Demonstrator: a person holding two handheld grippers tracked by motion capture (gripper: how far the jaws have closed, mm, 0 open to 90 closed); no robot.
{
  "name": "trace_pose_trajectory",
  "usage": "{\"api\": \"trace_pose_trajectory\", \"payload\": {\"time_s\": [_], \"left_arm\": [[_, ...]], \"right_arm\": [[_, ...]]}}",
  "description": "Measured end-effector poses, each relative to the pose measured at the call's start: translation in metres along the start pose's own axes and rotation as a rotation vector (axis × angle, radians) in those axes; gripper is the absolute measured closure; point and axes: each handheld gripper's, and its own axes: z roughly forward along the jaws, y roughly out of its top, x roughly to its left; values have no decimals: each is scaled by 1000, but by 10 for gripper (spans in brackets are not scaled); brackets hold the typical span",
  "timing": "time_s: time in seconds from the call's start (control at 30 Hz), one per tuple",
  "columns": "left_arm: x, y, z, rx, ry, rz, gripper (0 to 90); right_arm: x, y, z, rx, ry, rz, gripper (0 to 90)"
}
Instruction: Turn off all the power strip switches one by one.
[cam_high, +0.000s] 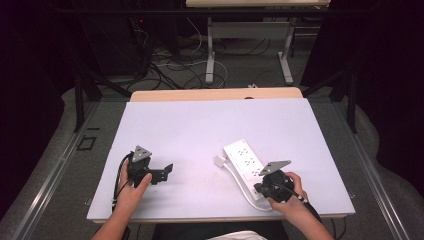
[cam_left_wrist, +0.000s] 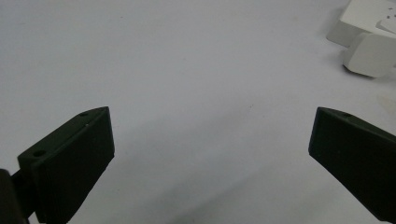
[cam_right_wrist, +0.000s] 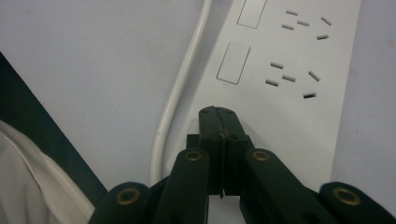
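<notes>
A white power strip (cam_high: 244, 160) lies slantwise on the right half of the white table (cam_high: 200, 125), with its white plug (cam_high: 220, 161) beside its left edge and its cable (cam_high: 243, 189) curling along its near side. My right gripper (cam_high: 260, 189) is over the strip's near end. In the right gripper view its jaws (cam_right_wrist: 219, 116) are shut tight together above the power strip (cam_right_wrist: 289, 93), next to the cable (cam_right_wrist: 180, 93), with nothing between them. My left gripper (cam_high: 165, 172) rests on the left half, pointing right. It stands open (cam_left_wrist: 212, 140) over bare table, with the plug (cam_left_wrist: 371, 53) far ahead.
The table's near edge runs just below both hands. A wooden strip (cam_high: 215, 94) borders the far edge. Beyond it are table legs (cam_high: 210, 55) and floor cables (cam_high: 170, 70). A white sleeve or cloth (cam_right_wrist: 28, 177) shows at the near edge.
</notes>
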Motion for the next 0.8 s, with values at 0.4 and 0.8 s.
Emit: {"api": "trace_pose_trajectory", "payload": {"time_s": [0.4,0.8], "left_arm": [[0,0,0,0,0,2,0],[0,0,0,-6,3,12,0]], "right_arm": [[-2,0,2,-19,12,26,897],[-4,6,1,-24,-17,37,884]]}}
